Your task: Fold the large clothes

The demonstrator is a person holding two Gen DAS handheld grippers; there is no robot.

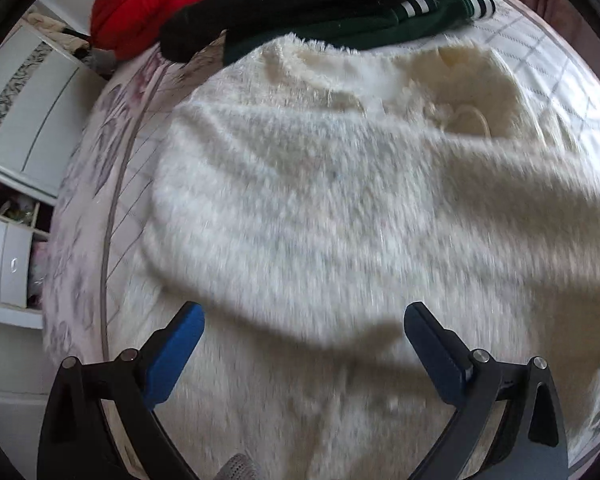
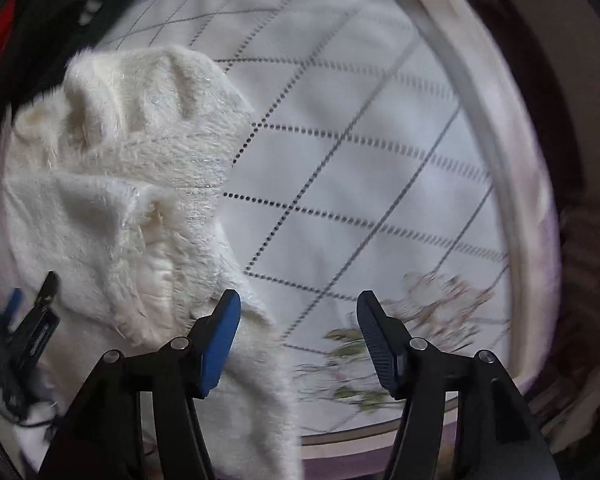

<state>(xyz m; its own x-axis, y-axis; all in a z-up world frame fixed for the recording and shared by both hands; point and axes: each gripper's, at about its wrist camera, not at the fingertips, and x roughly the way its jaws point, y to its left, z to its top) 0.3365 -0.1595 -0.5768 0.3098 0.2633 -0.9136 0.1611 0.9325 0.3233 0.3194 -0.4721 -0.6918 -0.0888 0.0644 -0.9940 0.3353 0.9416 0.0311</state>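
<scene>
Far left of the left wrist view, a white cabinet (image 1: 32,120) with a patterned grey band stands beside the bed, and below it low white drawers (image 1: 2,264) with small handles. Moving right, the bed's floral bedspread (image 1: 84,208) curves past a grey piped edge. At the upper left a red padded jacket (image 1: 148,4) is heaped, touching a black garment (image 1: 284,0), with a dark green garment (image 1: 416,20) with white stripes just beside that along the top. Filling the centre, the fluffy white sweater (image 1: 320,208) lies spread on the bed, motion-blurred. At the bottom, the left gripper (image 1: 304,344) hovers over the fleece, jaws released and wide apart, nothing between them.

Over in the right wrist view, the same sweater (image 2: 120,208) sits bunched at the left of the frame. The right gripper (image 2: 298,332) has its jaws spread and empty, the left blue pad (image 2: 220,344) over the sweater's edge. Right of centre stretches the white quilted bedspread (image 2: 360,152) with dotted diamond stitching, and a floral print (image 2: 432,300) at the lower right near the bed's edge.
</scene>
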